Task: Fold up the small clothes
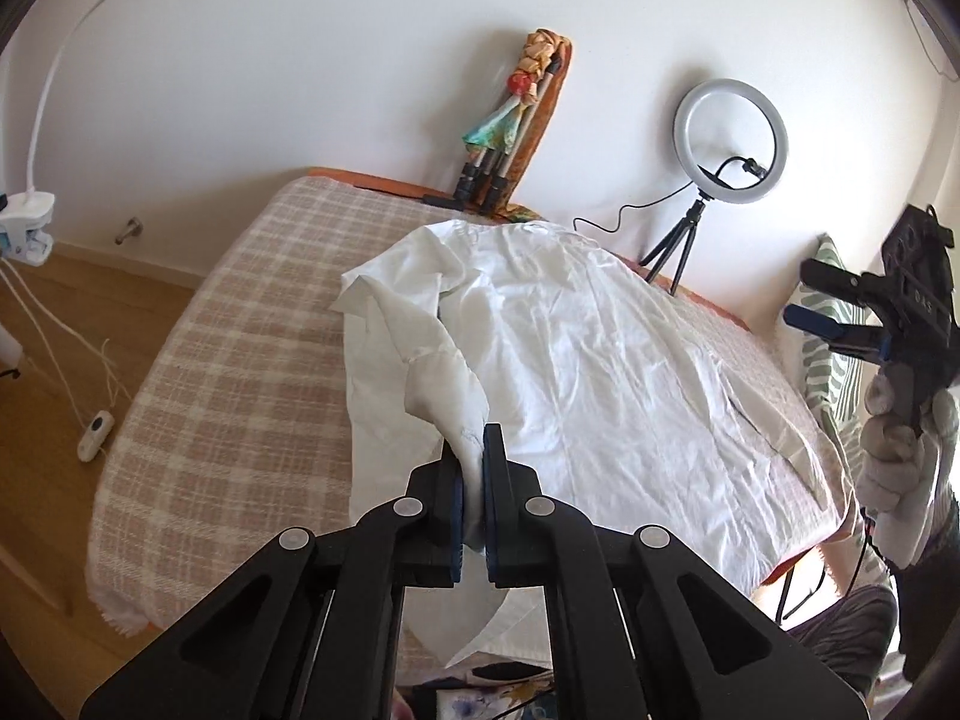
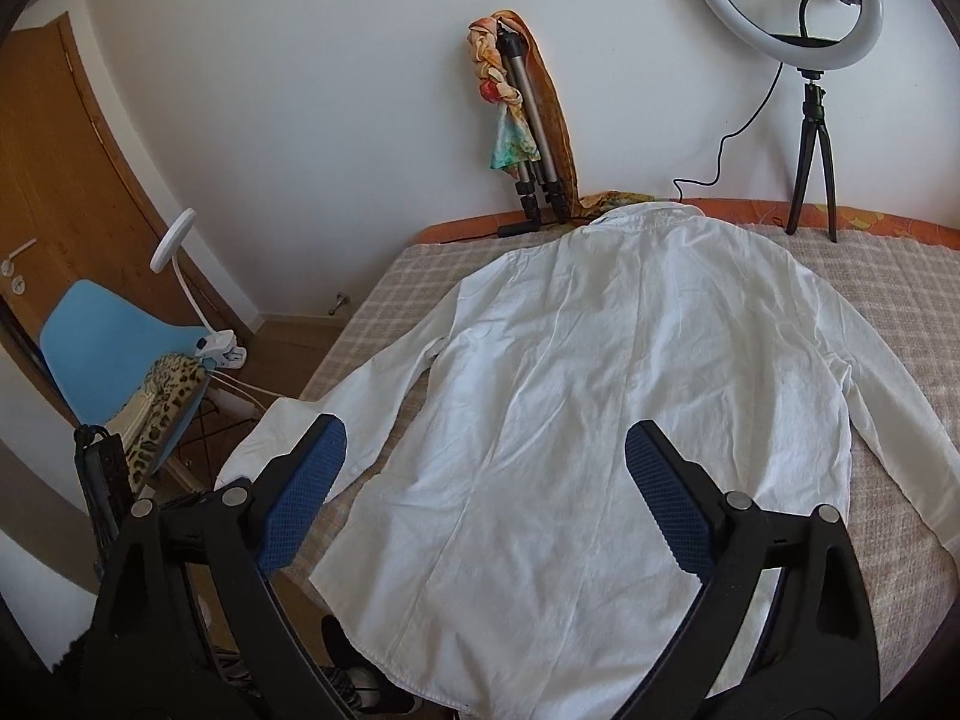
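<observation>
A white long-sleeved shirt (image 1: 588,360) lies back up on the plaid-covered bed (image 1: 240,360), collar toward the wall. My left gripper (image 1: 474,480) is shut on the shirt's left sleeve (image 1: 444,384), which hangs up off the bed in a twisted fold toward the jaws. In the right wrist view the shirt (image 2: 600,390) spreads below my right gripper (image 2: 480,480), whose blue pads (image 2: 300,492) stand wide apart with only the shirt's lower back far beneath them. The right gripper (image 1: 810,300) also shows at the right edge, open, held by a gloved hand (image 1: 900,468).
A ring light on a small tripod (image 2: 786,0) stands on the bed's far edge. A folded tripod with a scarf (image 2: 516,120) leans on the wall. A blue chair (image 2: 114,360) and clip lamp (image 2: 222,348) stand left of the bed. A striped pillow (image 1: 834,324) lies at the right.
</observation>
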Demonstrator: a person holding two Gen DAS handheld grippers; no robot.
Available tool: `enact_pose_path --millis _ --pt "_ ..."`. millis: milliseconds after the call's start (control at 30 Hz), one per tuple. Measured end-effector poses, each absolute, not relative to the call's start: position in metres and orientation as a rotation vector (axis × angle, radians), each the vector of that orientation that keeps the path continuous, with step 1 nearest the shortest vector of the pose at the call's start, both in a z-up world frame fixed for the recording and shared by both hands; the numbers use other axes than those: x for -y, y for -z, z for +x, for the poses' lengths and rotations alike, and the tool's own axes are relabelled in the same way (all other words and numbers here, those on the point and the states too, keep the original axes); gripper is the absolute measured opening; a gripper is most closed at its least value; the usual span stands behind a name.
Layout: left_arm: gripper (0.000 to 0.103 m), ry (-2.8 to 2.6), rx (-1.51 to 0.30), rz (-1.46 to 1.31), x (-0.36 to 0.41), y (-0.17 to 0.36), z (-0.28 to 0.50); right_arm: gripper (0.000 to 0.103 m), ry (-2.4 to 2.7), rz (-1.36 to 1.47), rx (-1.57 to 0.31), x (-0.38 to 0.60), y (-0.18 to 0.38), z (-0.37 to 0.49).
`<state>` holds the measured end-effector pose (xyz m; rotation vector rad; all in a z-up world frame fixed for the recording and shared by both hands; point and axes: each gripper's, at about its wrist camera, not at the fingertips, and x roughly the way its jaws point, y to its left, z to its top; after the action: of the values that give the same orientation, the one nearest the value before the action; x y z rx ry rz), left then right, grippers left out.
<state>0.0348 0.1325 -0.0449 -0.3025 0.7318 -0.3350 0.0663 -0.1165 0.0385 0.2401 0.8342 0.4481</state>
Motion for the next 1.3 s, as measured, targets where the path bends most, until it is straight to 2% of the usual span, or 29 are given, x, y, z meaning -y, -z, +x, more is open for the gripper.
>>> enact_pose_path --millis 200,333,467,567,633,667,733,800,967,1167,1300 --pt "0.003 0.508 -0.755 -0.109 -0.064 0.051 0.015 0.074 -0.577 0.281 -0.98 0.082 -0.007 0.14" --pt "0.003 0.538 -0.824 -0.031 -0.045 0.072 0.009 0.072 -0.596 0.347 -1.095 0.058 0.042 0.181" --pt "0.003 0.53 -0.835 0.03 -0.041 0.08 0.002 0.064 -0.58 0.361 -1.166 0.039 0.085 0.203" --pt "0.003 0.534 -0.83 0.065 -0.039 0.079 -0.002 0.055 -0.599 0.361 -1.223 0.024 0.113 0.208" --pt "0.004 0.537 -0.837 0.081 -0.038 0.08 -0.003 0.044 -0.616 0.336 -1.248 0.014 0.121 0.208" --pt "0.009 0.548 -0.844 0.087 -0.036 0.081 -0.002 0.041 -0.62 0.321 -1.257 0.011 0.124 0.206" --pt "0.013 0.566 -0.854 0.085 -0.034 0.081 -0.002 0.025 -0.612 0.284 -1.281 0.005 0.132 0.205" --pt "0.027 0.597 -0.859 0.061 -0.037 0.079 -0.005 0.017 -0.557 0.216 -1.295 0.004 0.136 0.203" --pt "0.03 0.546 -0.829 0.02 -0.059 0.072 -0.006 0.017 -0.434 0.113 -1.269 0.018 0.133 0.201" --pt "0.03 0.345 -0.928 -0.086 -0.096 0.096 0.021 0.02 -0.527 0.109 -1.23 0.022 0.105 0.174" --pt "0.03 0.243 -0.993 -0.098 -0.108 0.117 0.037 0.045 -0.597 0.11 -1.209 0.007 0.087 0.16"
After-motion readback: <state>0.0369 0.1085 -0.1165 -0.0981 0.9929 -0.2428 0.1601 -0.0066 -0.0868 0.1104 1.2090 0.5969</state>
